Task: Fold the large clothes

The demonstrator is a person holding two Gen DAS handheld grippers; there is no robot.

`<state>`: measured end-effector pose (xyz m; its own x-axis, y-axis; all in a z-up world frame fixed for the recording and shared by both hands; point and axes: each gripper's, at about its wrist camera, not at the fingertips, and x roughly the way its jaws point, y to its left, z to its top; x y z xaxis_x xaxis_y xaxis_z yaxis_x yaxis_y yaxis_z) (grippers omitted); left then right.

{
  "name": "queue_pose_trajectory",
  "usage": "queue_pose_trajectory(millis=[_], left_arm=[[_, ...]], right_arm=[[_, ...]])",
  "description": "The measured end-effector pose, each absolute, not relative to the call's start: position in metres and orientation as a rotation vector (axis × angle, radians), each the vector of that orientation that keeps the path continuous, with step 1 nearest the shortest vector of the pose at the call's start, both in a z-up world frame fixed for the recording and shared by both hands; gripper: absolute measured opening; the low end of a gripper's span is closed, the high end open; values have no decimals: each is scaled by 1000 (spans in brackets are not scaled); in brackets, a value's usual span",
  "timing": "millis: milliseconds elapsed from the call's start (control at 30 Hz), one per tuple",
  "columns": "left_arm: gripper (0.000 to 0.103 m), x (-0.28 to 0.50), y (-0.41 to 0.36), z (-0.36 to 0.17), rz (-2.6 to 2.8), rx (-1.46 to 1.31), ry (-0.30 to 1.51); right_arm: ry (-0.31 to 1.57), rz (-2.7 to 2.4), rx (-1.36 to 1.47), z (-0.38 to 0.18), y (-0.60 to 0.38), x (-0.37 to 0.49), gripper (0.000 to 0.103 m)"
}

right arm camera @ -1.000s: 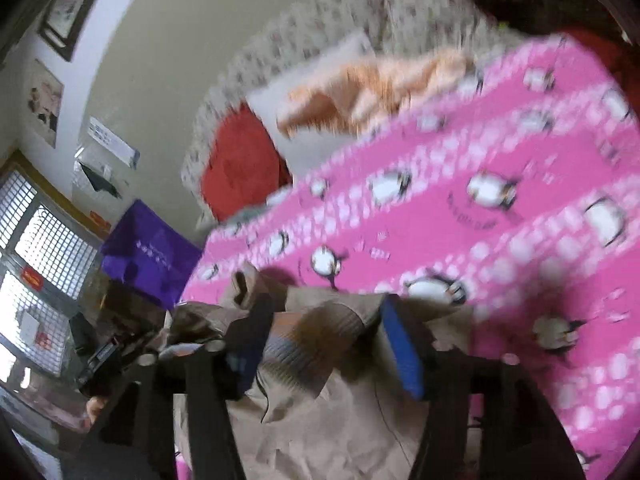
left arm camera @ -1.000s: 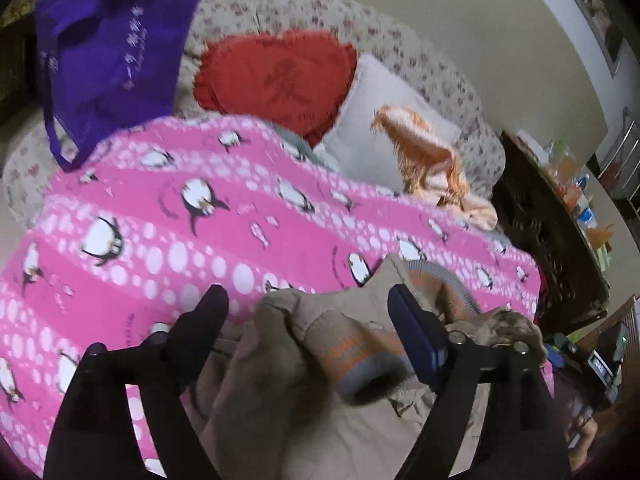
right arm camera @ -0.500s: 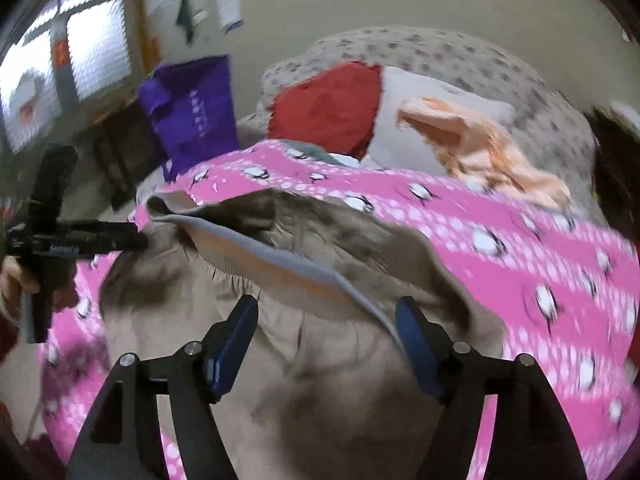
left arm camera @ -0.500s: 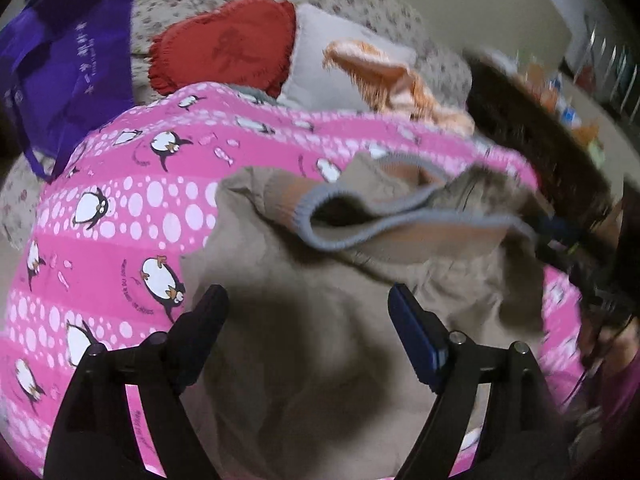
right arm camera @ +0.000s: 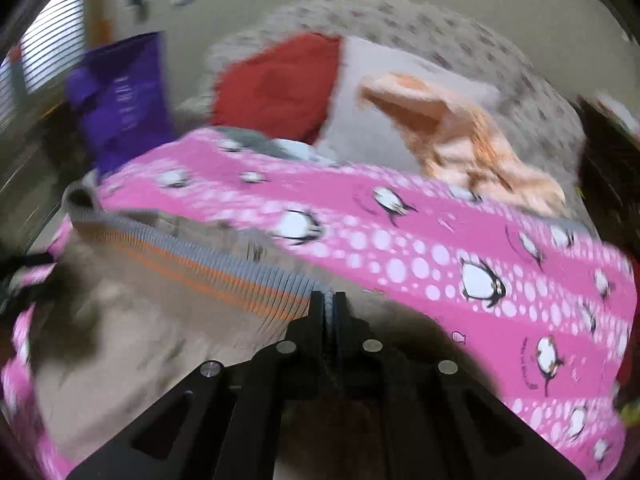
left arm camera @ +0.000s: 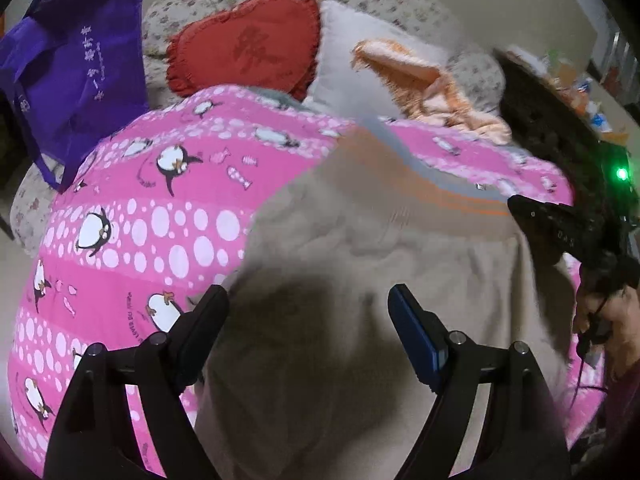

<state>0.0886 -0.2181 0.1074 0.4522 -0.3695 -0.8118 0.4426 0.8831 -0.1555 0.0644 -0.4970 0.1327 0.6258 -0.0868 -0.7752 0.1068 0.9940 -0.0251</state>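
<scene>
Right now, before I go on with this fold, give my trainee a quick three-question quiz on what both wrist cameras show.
1. True or false: the right gripper is shut on the ribbed hem of the tan sweater.
2. Multiple choice: what lies under the sweater? A) a bare wooden table B) a pink penguin blanket C) a blue sheet
3. Fill in: the left gripper hangs over the sweater with its jaws ____.

Key: 1 true; 2 B; 3 open, nothing pinched between them.
</scene>
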Motion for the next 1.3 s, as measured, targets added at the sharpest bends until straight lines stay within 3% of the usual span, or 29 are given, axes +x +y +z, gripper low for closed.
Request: queue_pose_trajectory(millis=[167, 233, 300, 367, 500, 567, 633, 700, 833, 1033, 1300], left_arm=[[82, 112, -214, 72, -418, 50, 1067], [82, 113, -210, 69, -417, 34, 1060], [83, 111, -208, 67, -421, 33, 1051], [83, 110, -206, 62, -421, 19, 1045], [83, 109, -205, 60, -411, -4, 1038], [83, 107, -202, 65, -403, 3, 1046], [83, 99, -192, 76, -411, -8, 1046], [83, 89, -179, 86, -457, -41, 1041], [84, 56, -143, 98, -551, -61, 1029], [86, 16, -97, 78, -620, -101, 1094], [86, 13, -94, 52, -728, -161, 1112]], right_arm=[[966, -157, 136, 113, -515, 72, 15], [922, -112, 237, 132, -523, 48, 32], [898, -67, 288, 153, -530, 17, 41], [907, -22, 283, 158, -527, -9, 39], [1038, -176, 123, 111, -529, -24, 35], [1057, -235, 153, 86, -550, -19, 38], [1017, -242, 223, 95, -557, -25, 40], [985, -246, 251, 118, -557, -39, 46], [937, -137, 365, 141, -553, -88, 73], [1007, -129, 440, 112, -547, -158, 74], [997, -91, 665, 67, -554, -180, 74]])
